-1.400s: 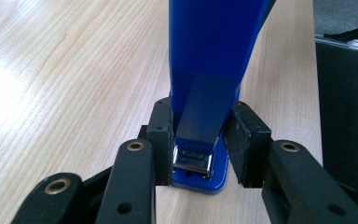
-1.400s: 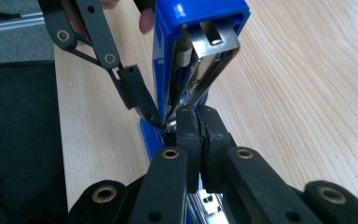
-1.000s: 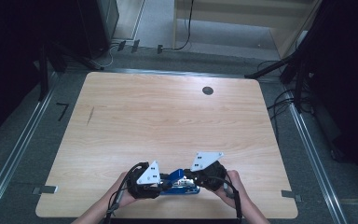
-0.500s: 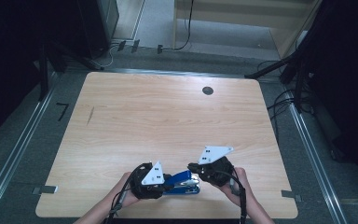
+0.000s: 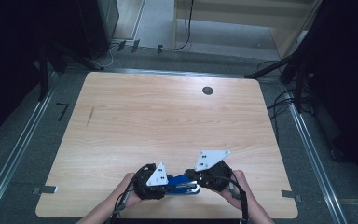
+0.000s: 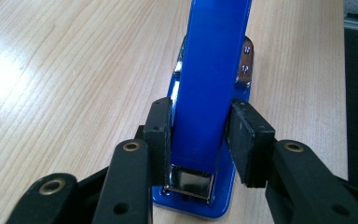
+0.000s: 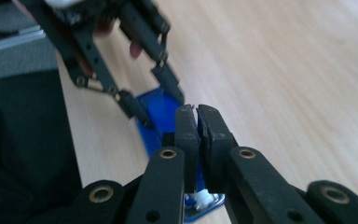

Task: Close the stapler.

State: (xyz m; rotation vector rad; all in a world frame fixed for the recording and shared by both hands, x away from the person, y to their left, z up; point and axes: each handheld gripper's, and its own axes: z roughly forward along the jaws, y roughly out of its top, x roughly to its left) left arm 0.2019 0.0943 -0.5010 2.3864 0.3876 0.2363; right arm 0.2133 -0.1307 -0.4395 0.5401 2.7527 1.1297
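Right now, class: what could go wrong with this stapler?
1. The left gripper straddles the stapler arm, one pad clear of it; it may slip or twist.
2. The right gripper is shut over the stapler's end; pressing could tip it.
3. It sits near the table edge and could slide off.

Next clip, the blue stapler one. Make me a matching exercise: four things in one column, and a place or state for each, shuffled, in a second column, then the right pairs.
Things:
1. left gripper
2. right gripper
3. stapler
4. small dark round spot

Place or state:
A. jaws pressed together, nothing seen between the pads
B. on the table far from the person, towards its right
C. jaws either side of the blue arm, a slight gap at one pad
D. lies on the near edge of the table between both grippers

Pairs: 1-C, 2-A, 3-D, 4-B
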